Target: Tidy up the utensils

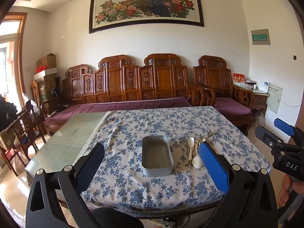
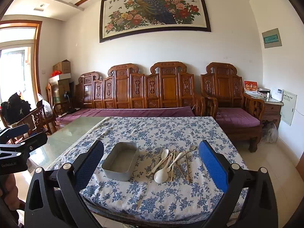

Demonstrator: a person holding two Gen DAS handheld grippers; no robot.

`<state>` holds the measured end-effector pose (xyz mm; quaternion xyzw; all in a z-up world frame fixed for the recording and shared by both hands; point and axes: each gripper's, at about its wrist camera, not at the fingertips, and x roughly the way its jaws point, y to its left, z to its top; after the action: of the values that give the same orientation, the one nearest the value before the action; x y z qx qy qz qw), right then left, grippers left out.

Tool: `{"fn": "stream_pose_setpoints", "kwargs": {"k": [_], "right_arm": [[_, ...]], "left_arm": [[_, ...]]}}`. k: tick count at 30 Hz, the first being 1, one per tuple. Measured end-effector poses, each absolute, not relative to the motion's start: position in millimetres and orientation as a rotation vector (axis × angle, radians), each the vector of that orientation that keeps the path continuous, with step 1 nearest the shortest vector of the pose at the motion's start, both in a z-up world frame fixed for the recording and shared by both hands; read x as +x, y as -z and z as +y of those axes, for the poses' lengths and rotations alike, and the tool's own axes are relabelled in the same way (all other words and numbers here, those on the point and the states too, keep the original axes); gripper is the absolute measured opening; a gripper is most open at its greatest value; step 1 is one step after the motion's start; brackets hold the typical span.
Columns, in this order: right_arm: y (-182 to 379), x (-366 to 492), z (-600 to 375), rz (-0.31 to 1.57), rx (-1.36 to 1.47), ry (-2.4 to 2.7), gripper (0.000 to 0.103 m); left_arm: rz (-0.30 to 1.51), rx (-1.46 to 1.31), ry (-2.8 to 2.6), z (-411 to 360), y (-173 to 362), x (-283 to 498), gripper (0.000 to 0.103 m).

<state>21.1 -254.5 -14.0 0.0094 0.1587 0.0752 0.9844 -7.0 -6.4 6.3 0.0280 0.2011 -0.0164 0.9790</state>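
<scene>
Between right fingers (image 2: 213,166), utensils (image 2: 172,164), tray (image 2: 121,173)

In the left wrist view the blue pad (image 1: 213,168) covers part of the utensil pile (image 1: 192,152), so the chopsticks there cannot be counted; the right gripper (image 1: 285,142) is cut by the frame edge; the text on the red card (image 2: 250,87) is too small to read.
</scene>
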Motion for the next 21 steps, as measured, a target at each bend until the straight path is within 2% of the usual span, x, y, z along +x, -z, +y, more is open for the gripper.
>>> {"fn": "stream_pose_setpoints", "kwargs": {"k": [21], "right_arm": [[8.3,18.1,-257.1,0.315,0.018,-0.145,0.100]], "left_arm": [[0.402,0.058,0.040,-9.9,-11.5,-8.3,0.096]]}}
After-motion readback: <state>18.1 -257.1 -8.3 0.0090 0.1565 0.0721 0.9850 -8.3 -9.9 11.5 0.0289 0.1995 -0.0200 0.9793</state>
